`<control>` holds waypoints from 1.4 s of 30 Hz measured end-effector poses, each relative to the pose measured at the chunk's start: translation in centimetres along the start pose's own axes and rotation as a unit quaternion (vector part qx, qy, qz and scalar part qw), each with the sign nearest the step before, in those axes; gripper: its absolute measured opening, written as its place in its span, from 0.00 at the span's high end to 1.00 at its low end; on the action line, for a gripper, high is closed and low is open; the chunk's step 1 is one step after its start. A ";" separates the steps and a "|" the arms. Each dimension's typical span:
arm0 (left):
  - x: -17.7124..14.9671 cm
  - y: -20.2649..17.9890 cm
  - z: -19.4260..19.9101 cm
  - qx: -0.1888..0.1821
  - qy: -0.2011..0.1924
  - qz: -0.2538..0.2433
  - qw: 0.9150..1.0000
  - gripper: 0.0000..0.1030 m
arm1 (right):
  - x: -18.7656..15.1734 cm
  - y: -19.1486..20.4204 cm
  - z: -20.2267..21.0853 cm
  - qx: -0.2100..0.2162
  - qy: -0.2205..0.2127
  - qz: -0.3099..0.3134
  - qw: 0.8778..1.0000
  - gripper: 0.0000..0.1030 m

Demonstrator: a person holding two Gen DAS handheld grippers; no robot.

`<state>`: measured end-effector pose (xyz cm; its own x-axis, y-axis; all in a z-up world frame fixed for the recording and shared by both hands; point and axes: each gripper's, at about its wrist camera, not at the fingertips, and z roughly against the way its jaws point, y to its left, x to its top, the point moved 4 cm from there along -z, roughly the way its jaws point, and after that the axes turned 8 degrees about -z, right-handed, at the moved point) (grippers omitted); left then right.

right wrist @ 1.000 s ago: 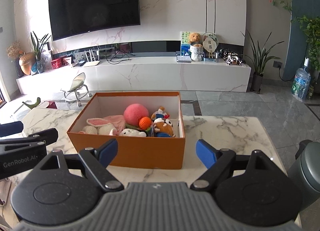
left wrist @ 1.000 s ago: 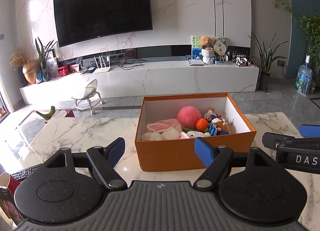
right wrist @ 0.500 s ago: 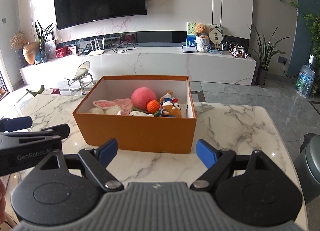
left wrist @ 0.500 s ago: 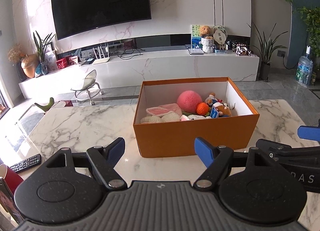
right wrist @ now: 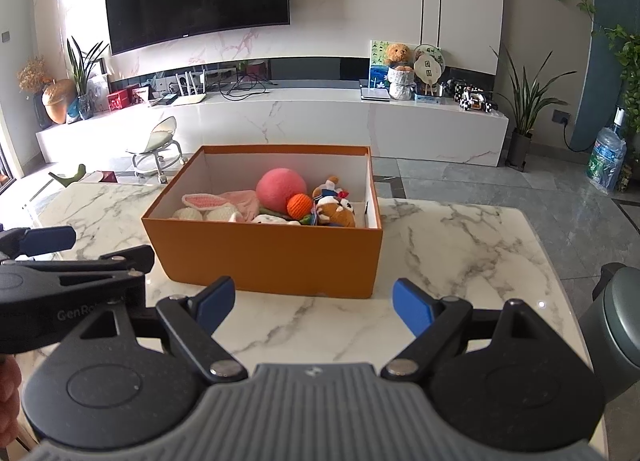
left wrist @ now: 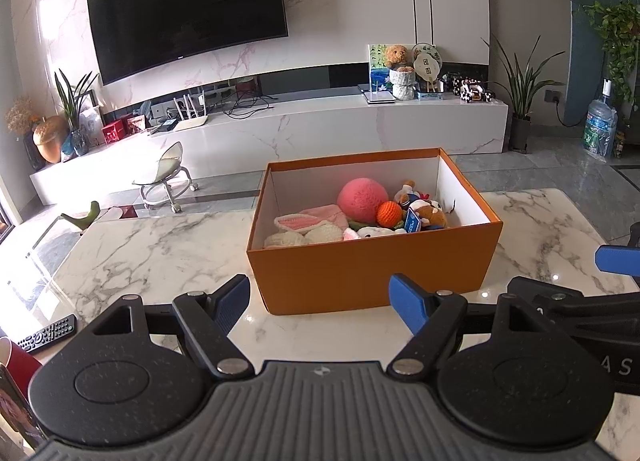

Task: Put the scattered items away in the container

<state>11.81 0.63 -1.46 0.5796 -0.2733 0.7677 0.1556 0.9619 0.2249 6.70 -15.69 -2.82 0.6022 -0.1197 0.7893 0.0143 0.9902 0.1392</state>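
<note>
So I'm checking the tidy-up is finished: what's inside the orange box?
The orange box holds a pink ball, a small orange ball, bunny-eared knitwear and plush toys. Whatever lies beneath them, and the floor behind the near wall, is hidden.

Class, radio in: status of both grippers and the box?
Left gripper open, empty. Right gripper open, empty. Orange box on marble table, toys inside. Nothing blocking.
</note>
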 end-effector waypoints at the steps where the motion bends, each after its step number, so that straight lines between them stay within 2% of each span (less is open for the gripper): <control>1: 0.1 -0.2 0.1 -0.001 0.000 -0.001 1.000 0.12 | 0.1 -0.2 0.1 -0.001 0.000 -0.001 1.000 0.15; 17: 1.3 -1.5 0.8 -0.001 -0.003 -0.011 1.000 0.12 | 0.7 -1.7 1.3 -0.008 -0.003 -0.015 1.000 0.15; 42: 0.9 -0.9 2.1 0.011 -0.001 -0.004 1.000 0.13 | 0.0 -0.8 3.0 -0.010 -0.009 -0.005 1.000 0.15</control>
<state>10.48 -0.48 0.27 0.5769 -0.2804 0.7672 0.1416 0.9593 0.2442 4.29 -16.68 -1.09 0.5876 -0.1301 0.7987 0.0359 0.9902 0.1349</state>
